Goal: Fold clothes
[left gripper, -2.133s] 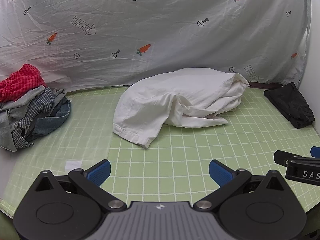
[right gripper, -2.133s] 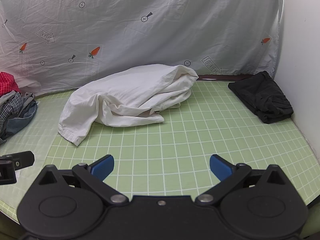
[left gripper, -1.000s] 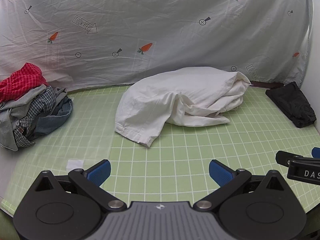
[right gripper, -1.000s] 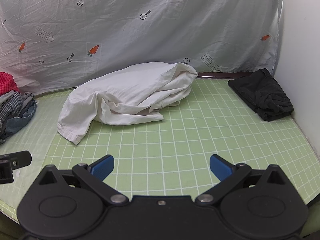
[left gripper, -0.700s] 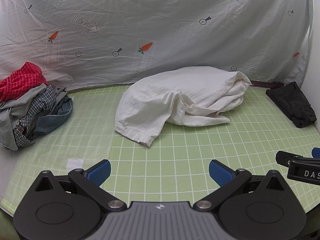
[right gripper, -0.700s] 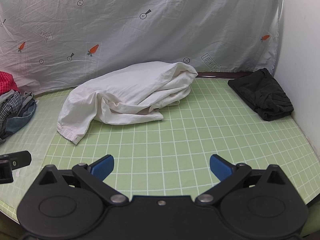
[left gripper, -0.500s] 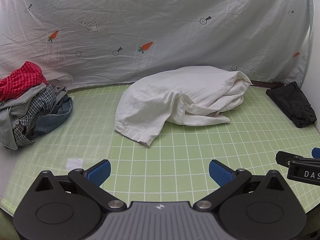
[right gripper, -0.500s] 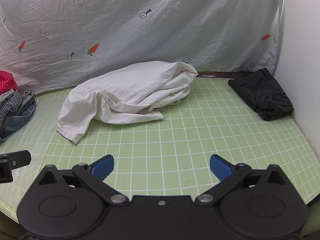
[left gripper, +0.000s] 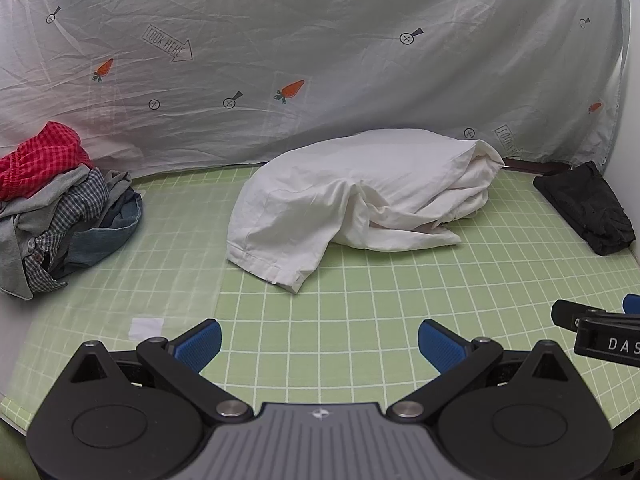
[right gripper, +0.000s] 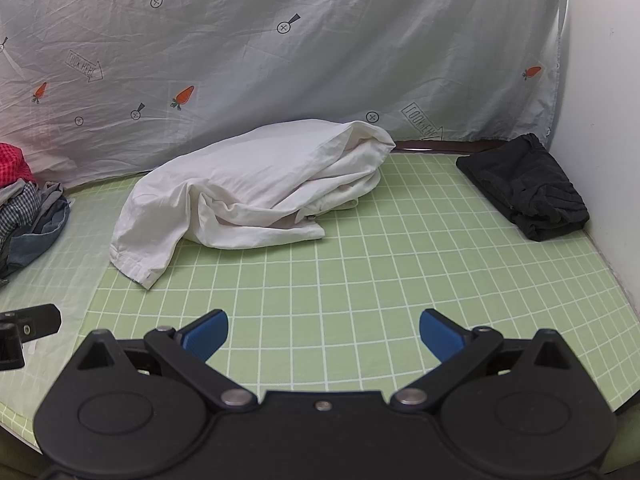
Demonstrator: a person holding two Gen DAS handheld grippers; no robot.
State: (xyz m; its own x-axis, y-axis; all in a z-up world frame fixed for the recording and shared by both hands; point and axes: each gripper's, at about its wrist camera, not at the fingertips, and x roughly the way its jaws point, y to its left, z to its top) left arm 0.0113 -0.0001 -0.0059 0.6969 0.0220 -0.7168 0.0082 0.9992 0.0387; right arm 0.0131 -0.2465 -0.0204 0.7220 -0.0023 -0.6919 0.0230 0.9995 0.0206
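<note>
Both tongs, left (left gripper: 319,342) and right (right gripper: 323,333), are hanging wide, empty. White garment (left gripper: 352,196) is looking light and floppy; I'm judging its hemmed near corner the best grab point.

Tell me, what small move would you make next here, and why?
Probably reach both grippers forward to the crumpled white garment. The left gripper and right gripper have open, empty jaws short of it, and it lies unfolded mid-mat, its hemmed end nearest.
</note>
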